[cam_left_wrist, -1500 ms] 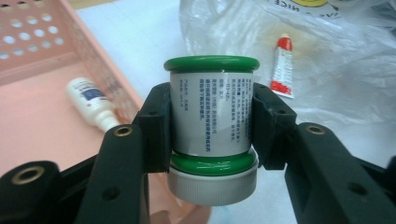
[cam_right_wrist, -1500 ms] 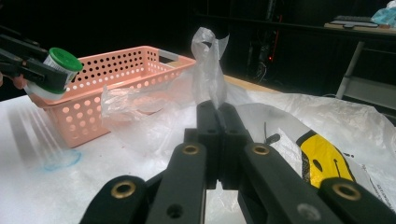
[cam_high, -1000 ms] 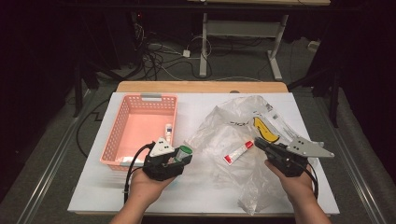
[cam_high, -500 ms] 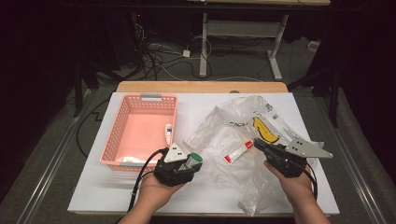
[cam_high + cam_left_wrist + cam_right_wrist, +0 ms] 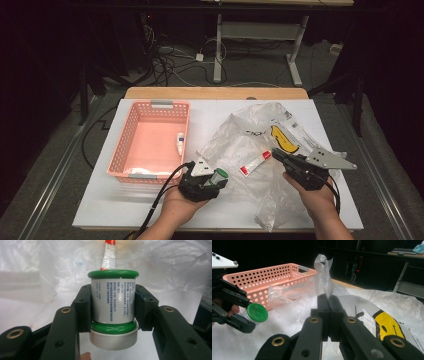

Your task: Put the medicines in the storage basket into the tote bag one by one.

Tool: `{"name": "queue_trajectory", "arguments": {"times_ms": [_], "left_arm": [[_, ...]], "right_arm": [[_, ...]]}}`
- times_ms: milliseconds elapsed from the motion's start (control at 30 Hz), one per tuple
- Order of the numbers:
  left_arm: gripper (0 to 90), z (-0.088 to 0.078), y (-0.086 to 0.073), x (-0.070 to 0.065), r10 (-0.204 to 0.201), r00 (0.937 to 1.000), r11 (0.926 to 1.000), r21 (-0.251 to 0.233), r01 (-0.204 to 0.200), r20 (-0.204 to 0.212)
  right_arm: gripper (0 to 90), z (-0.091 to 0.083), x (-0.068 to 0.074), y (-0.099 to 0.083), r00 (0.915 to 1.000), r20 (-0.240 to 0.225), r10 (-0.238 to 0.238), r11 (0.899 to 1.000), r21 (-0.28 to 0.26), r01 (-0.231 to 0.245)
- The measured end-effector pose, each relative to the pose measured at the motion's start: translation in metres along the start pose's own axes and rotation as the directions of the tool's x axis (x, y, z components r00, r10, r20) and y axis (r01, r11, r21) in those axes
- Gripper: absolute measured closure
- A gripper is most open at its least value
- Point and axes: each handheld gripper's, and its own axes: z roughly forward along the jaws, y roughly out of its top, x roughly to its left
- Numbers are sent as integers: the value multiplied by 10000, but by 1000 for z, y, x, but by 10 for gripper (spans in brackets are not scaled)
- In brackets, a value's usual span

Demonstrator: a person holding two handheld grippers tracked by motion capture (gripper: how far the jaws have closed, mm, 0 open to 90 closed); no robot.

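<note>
The high view looks forward and down from above the person's side, far enough back to take in the whole white table [image 5: 150, 210]. The left gripper view sits close behind its jaws, facing a green-capped bottle [image 5: 113, 298] clamped between them. The right gripper view looks level along its closed jaws, sharing that bottle [image 5: 256, 312] and the pink basket [image 5: 269, 275].

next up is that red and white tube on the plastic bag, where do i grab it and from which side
Probably mid-body on the red and white tube, coming down from above with the jaws across its narrow width. It lies flat on the clear plastic bag, slanting with its red cap toward the right gripper, so the long sides are free. Pinching low risks catching the film.
</note>
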Motion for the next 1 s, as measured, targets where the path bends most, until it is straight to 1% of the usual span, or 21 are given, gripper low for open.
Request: {"name": "queue_trajectory", "arguments": {"times_ms": [67, 200, 300, 433, 533, 667, 833, 933, 1000], "left_arm": [[540, 5, 5, -3, 136, 9999, 9999, -14, -136, -6], [540, 13, 17, -7, 173, 9998, 9997, -191, -171, 73], [540, 20, 28, -11, 453, 9990, 9987, -247, -454, -33], [539, 30, 43, -13, 654, 9977, 9973, -327, -660, -172], [540, 39, 51, -12, 672, 9972, 9970, -360, -684, -338], [539, 51, 59, -9, 600, 9974, 9973, -390, -616, -396], [539, 65, 69, -6, 521, 9975, 9967, -590, -548, -474], [539, 76, 75, -6, 626, 9954, 9960, -599, -670, -725], [539, 82, 77, -4, 602, 9947, 9960, -604, -653, -833]], "right_arm": [[900, 0, 0, 0, 10000, 18, 8, 10000, -29, -8], [900, 0, -1, 0, 10000, 21, 48, 10000, -64, -48], [900, 0, -1, 0, 10000, 6, 59, 10000, -71, -58], [900, 0, 0, 0, 9999, -16, 121, 9999, -26, -121], [900, 0, 0, 0, 9999, -24, 133, 9999, -41, -133], [900, 1, -1, 0, 9999, -45, 122, 9999, -95, -122], [900, 1, -2, 1, 9999, -37, 124, 9998, -135, -124], [900, 2, -2, 1, 9999, -25, 170, 9998, -142, -170], [900, 2, -3, 1, 9998, -15, 178, 9997, -160, -179]]}}
